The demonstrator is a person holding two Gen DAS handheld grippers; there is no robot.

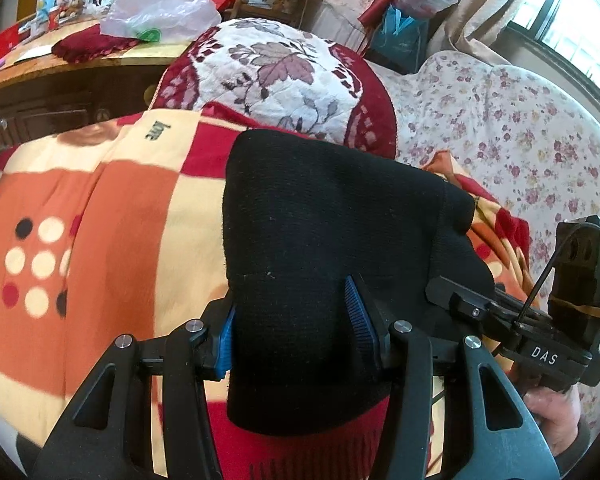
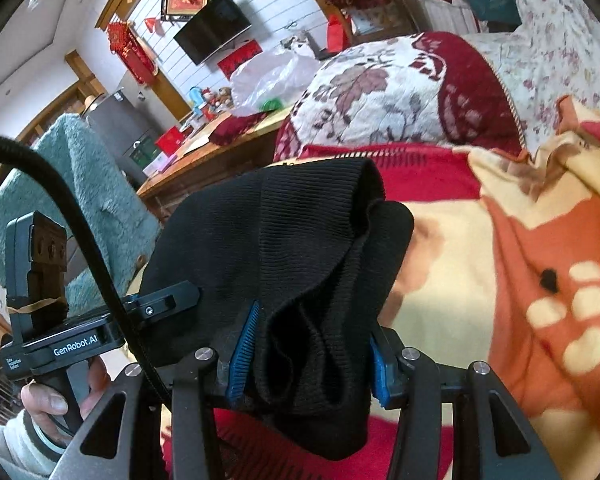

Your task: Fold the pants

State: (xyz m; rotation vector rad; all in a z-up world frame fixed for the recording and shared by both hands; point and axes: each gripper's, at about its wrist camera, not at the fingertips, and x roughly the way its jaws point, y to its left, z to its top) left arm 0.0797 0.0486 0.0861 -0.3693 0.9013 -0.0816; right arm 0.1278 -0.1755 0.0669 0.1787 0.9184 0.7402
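The black knit pants (image 1: 332,220) lie folded on an orange, cream and red blanket (image 1: 112,220). My left gripper (image 1: 300,320) is shut on the near edge of the pants, cloth filling the gap between its blue pads (image 1: 360,316). The right gripper shows at the right of this view (image 1: 472,308). In the right wrist view the pants (image 2: 284,240) bunch in folds between the blue pads (image 2: 246,348) of my right gripper (image 2: 312,356), which is shut on them. The left gripper shows there at the left (image 2: 156,304).
A red and white floral cushion (image 1: 284,76) sits just beyond the pants. A floral sheet (image 1: 500,128) covers the bed to the right. A wooden table (image 1: 80,60) with a plastic bag (image 1: 160,12) stands behind. A teal fleece (image 2: 88,200) hangs at the left.
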